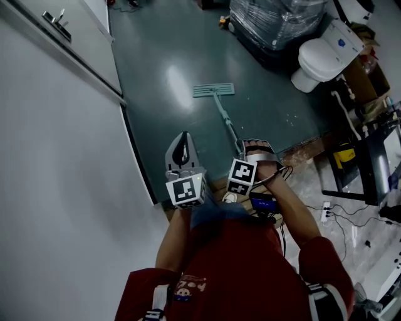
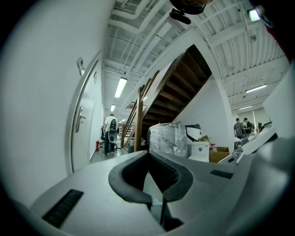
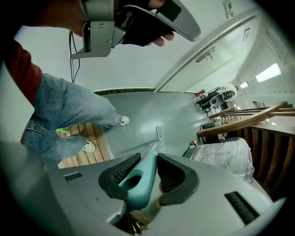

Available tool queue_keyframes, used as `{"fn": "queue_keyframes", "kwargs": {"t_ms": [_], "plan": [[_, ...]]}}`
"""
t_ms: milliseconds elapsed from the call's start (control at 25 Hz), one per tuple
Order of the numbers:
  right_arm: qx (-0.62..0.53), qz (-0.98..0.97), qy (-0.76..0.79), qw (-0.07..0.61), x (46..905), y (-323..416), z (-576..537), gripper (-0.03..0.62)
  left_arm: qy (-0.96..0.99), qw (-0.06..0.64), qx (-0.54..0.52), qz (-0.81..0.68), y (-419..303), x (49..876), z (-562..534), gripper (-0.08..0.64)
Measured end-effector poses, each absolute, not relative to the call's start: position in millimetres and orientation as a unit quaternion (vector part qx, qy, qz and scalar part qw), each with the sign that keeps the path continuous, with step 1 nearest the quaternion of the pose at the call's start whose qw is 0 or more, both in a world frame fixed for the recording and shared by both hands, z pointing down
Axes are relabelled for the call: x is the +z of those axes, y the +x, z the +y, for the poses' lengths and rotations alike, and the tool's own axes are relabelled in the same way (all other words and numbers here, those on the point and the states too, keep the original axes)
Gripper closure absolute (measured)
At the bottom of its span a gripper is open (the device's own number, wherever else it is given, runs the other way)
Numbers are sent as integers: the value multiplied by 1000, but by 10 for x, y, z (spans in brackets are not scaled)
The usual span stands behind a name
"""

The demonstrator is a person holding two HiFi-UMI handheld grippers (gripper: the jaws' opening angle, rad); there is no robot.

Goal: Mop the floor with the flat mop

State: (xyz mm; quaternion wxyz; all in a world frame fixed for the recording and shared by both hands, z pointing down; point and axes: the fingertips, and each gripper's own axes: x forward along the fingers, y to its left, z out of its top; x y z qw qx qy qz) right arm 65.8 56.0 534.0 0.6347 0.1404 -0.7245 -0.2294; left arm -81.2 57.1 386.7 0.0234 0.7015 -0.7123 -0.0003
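The flat mop lies with its pale teal head (image 1: 213, 90) flat on the dark green floor (image 1: 169, 56), and its pole (image 1: 225, 119) runs back toward me. My right gripper (image 1: 250, 145) is shut on the mop's teal handle (image 3: 140, 184), which sits between the dark pads; the mop head (image 3: 160, 133) shows far down the pole. My left gripper (image 1: 182, 139) is held beside it to the left, away from the mop, pointing forward. Its jaws (image 2: 150, 156) are shut with nothing between them.
A white wall with a door (image 1: 62, 125) runs along the left. A white toilet (image 1: 322, 56) and a plastic-wrapped pallet (image 1: 276, 19) stand at the far right. Cables and a power strip (image 1: 326, 213) lie on the pale floor at right. My shoes (image 3: 87, 147) stand on wooden planks.
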Motion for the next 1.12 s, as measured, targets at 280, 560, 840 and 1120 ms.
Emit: {"fn": "queue_keyframes", "kwargs": {"t_ms": [280,560,840,1120], "plan": [[-225,-732,136,628,5220,789,972,468,708,25,0,-706,-658,3867,753,545],[-213,-725,119,645,5003,934,1286,468,715,15,-2,-699,-579,3789,797,545],[-207,-726,110,646,4899,1028,1431,468,718,16,-1,-696,-529,3855,814,545],[-209,-722,101,652,4815,1039,1463,468,717,19,1,-697,-518,3900,783,545]]}}
